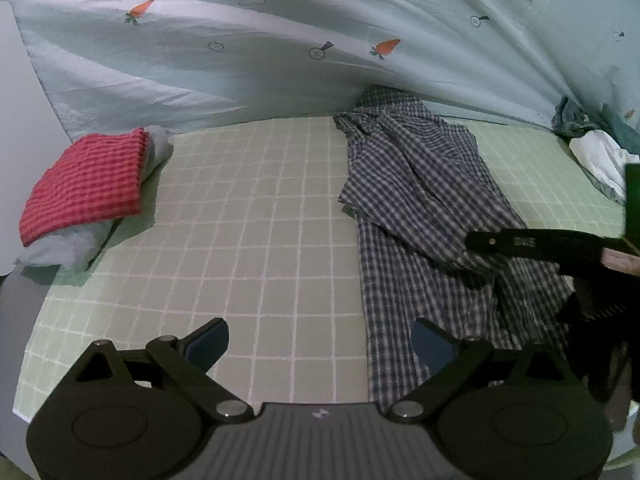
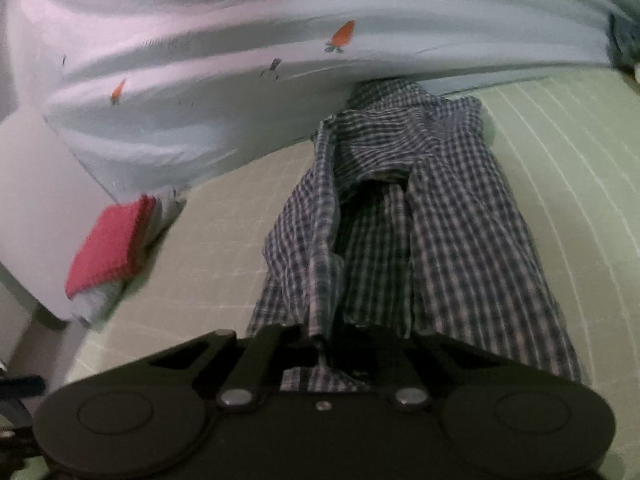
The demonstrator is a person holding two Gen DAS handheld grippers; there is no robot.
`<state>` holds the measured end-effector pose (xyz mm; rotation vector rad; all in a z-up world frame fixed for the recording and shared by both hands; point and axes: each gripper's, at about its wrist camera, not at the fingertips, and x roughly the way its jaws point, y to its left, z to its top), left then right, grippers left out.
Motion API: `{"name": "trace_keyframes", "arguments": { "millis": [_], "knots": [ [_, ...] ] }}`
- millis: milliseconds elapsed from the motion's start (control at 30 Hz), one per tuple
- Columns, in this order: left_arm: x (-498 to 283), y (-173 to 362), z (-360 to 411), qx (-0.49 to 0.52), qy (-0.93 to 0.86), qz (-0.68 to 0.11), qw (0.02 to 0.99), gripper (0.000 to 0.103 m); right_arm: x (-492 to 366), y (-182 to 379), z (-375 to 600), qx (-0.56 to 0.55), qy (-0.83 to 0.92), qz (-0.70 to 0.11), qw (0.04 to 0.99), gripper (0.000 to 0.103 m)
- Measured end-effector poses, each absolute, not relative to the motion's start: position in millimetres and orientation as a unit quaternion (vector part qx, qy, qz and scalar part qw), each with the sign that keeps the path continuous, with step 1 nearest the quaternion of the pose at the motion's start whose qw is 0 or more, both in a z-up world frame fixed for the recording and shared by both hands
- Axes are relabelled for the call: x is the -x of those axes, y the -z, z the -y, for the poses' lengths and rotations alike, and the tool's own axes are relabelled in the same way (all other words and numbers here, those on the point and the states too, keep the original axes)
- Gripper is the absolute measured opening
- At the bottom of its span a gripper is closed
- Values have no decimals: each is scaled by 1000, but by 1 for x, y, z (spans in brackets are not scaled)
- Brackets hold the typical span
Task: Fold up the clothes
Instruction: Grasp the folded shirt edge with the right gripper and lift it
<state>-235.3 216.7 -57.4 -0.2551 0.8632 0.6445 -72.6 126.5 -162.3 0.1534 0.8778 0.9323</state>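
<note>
A blue-and-white checked shirt (image 1: 416, 196) lies crumpled in a long strip on the green grid mat (image 1: 260, 220). In the right wrist view the checked shirt (image 2: 440, 220) stretches away from my right gripper (image 2: 320, 342), which is shut on a fold of its near edge. The left wrist view shows that right gripper (image 1: 476, 241) coming in from the right, pinching the shirt's middle. My left gripper (image 1: 320, 340) hovers open over the mat just left of the shirt's near end, with nothing between its blue pads (image 1: 210, 342).
A folded red checked cloth (image 1: 84, 184) rests on a folded grey garment (image 1: 76, 246) at the mat's left edge. A pale blue sheet with carrot prints (image 1: 280, 60) hangs behind. A heap of white and blue clothes (image 1: 596, 156) sits far right.
</note>
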Motion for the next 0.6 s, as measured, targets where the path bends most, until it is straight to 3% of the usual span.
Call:
{"name": "trace_keyframes", "arguments": {
  "millis": [367,600],
  "knots": [
    [207,68,-217,113,-254,-428,860,97,77,168,-53,-285,-388,-466,742,4],
    [194,76,-214,111,-220,-440,864,97,93,191,5,-471,-325,-495,654,4]
  ]
}}
